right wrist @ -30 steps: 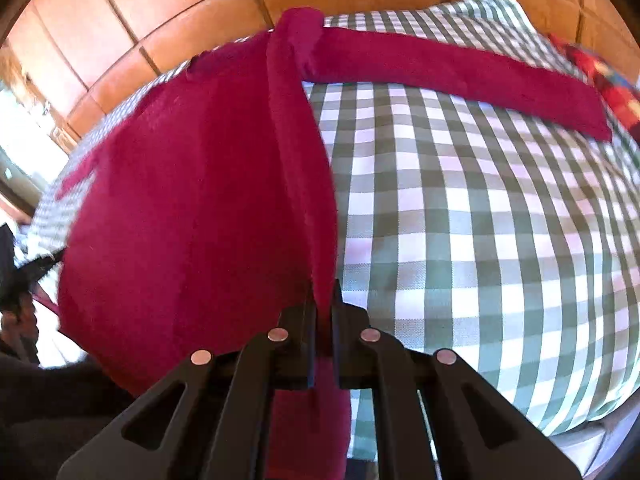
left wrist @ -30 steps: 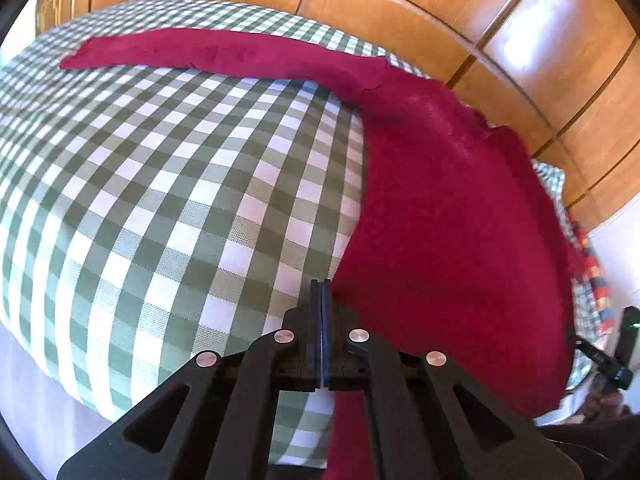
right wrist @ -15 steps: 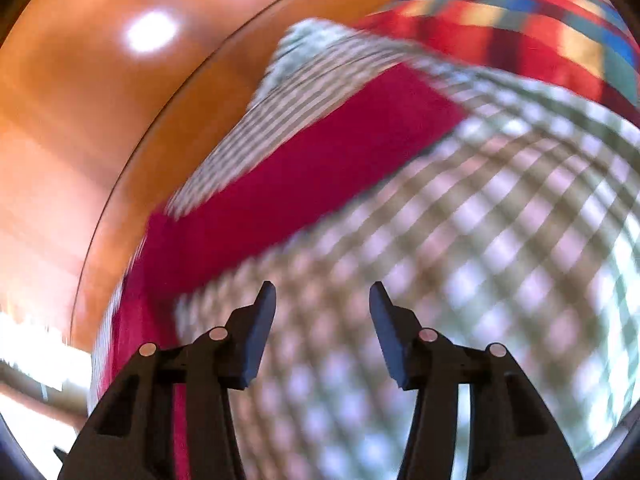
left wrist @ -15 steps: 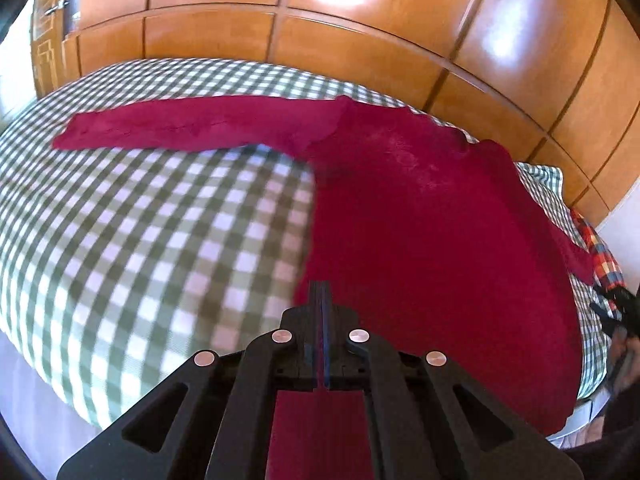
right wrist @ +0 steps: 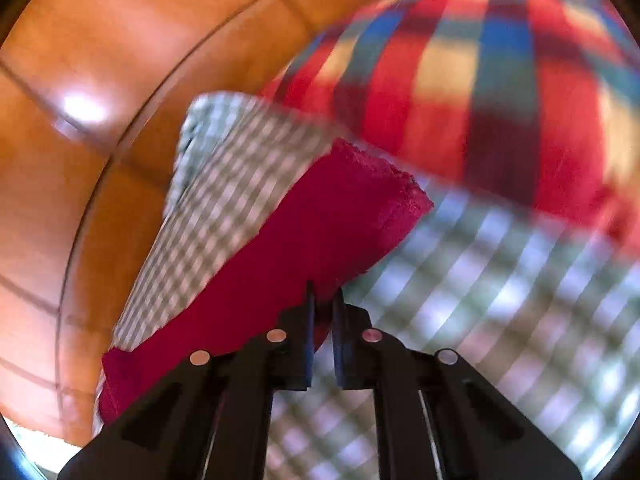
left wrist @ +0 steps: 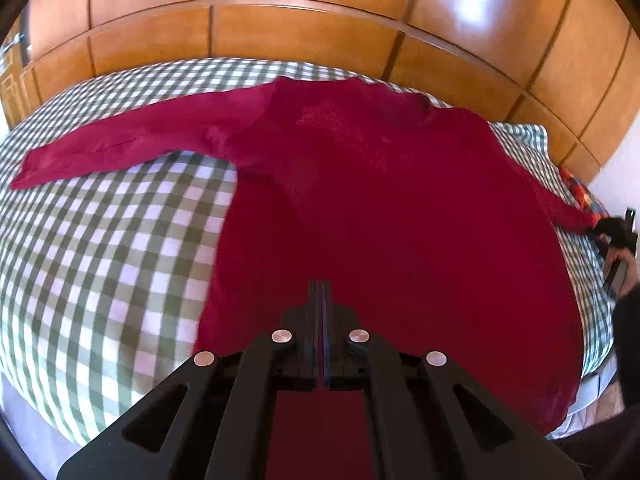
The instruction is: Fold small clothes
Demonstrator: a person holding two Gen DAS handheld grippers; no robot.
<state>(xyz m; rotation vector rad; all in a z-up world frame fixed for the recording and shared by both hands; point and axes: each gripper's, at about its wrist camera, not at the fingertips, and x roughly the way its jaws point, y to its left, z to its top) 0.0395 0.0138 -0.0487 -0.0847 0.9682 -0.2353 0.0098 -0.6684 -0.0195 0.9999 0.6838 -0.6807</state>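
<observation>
A dark red long-sleeved sweater [left wrist: 380,208] lies spread flat on a green and white checked bed cover [left wrist: 100,248]. One sleeve stretches out to the left. My left gripper [left wrist: 319,292] is shut above the sweater's lower hem; whether it pinches the cloth is hidden. In the right wrist view, the other sleeve [right wrist: 304,240] lies across the cover, and my right gripper [right wrist: 322,300] is shut on its edge near the cuff. That gripper also shows at the far right of the left wrist view [left wrist: 612,232].
Orange-brown wooden cupboard panels [left wrist: 320,24] stand behind the bed. A red, blue and yellow plaid blanket [right wrist: 500,80] lies just past the sleeve's cuff. The bed's near edge [left wrist: 44,420] drops off at the lower left.
My right gripper let go of the sweater's body, swung to the right sleeve, opened, and has now shut on the sleeve. My left gripper has drawn back, and the whole sweater now shows.
</observation>
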